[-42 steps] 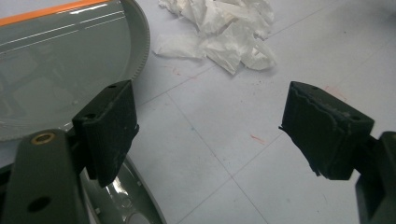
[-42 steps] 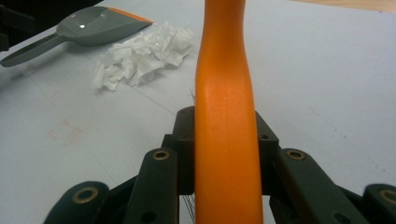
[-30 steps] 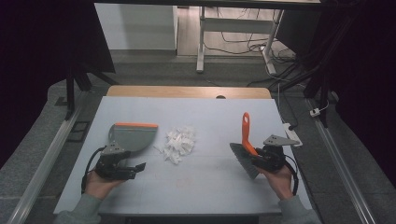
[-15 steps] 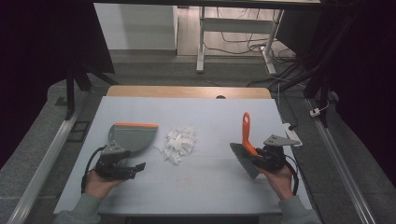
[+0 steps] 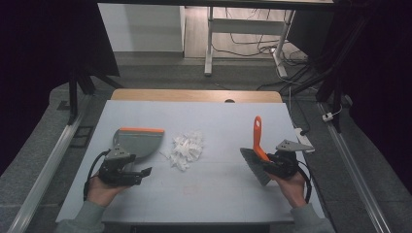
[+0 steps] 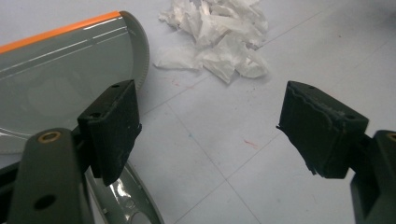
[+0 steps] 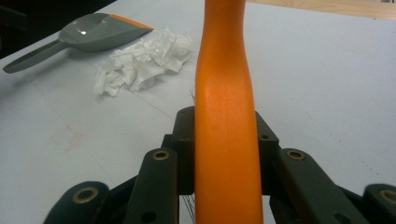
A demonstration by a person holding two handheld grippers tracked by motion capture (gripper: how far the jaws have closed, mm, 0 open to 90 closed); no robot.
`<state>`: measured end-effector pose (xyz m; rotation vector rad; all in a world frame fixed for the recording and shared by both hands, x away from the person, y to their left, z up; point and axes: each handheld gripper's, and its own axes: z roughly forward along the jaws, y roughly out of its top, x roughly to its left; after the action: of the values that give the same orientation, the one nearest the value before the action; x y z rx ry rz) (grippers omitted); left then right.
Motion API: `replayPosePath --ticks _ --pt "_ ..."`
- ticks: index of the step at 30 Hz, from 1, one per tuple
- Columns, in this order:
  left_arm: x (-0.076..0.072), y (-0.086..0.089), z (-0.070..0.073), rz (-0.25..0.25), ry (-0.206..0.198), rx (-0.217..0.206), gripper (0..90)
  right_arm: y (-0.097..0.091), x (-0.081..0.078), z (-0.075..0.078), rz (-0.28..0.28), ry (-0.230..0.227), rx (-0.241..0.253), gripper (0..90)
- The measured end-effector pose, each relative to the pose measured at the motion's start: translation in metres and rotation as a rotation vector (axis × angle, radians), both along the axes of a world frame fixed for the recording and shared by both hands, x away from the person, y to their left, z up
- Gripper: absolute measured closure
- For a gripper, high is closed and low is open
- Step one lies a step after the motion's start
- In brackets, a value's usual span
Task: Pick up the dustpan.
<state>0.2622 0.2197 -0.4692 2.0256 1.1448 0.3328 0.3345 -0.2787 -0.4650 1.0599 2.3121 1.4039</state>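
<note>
Right tongs clamp brush handle; left tongs agape — dustpan beside.

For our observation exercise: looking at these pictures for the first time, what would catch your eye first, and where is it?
The bright orange plastic brush handle stands out most, clamped in the right gripper near the table's right edge. Next comes the heap of crumpled white paper scraps mid-table. Just left of it lies the grey plastic dustpan with an orange lip, beside the open left gripper.
</note>
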Motion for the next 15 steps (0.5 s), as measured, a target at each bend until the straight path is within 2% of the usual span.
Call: replayPosePath --ticks 4,7,8,11,15 --pt "0.006 0.000 0.010 -0.001 0.019 0.007 21.0 -0.002 0.000 0.000 -0.002 0.000 0.007 70.0" --pt "0.013 0.000 0.018 -0.019 0.086 0.038 21.0 -0.002 0.000 0.000 -0.002 0.004 0.011 70.0" --pt "0.014 0.002 0.020 -0.019 0.092 0.048 21.0 -0.002 0.000 0.000 0.003 0.004 0.015 70.0" --pt "0.019 0.008 0.021 0.026 0.111 0.046 21.0 -0.002 0.000 -0.001 0.004 0.006 0.012 70.0" --pt "0.021 0.019 0.013 0.086 0.142 0.051 20.5 -0.002 0.000 -0.001 -0.001 0.002 0.010 70.0"
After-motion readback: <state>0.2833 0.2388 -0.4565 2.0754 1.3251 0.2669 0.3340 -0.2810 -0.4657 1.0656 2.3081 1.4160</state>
